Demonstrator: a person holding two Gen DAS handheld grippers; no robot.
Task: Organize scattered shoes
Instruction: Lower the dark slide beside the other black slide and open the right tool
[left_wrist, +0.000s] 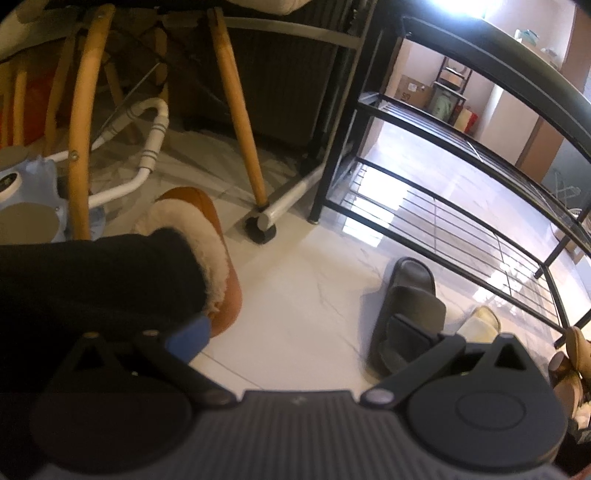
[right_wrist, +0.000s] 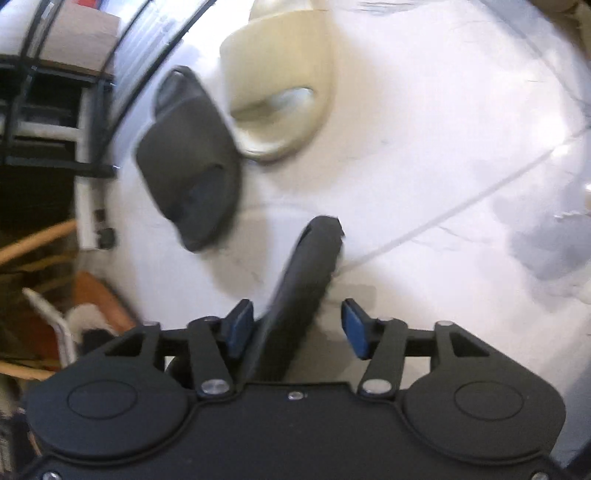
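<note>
Shoes mostly unsorted. Between open pads of right hand-held gripper (right_wrist: 298, 330), a dark slide (right_wrist: 301, 291), ungripped. Left hand-held gripper (left_wrist: 295, 336) spread, empty; ahead, grey slide (left_wrist: 404, 314), cream slide (right_wrist: 277, 81); beyond, shoe rack (left_wrist: 461, 177) bare.

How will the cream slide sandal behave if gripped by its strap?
The cream slide sandal looks like moulded foam, so probably light and slightly springy. Its broad smooth strap may slip. Lying flat on the glossy floor, it would likely slide rather than tip.
</note>
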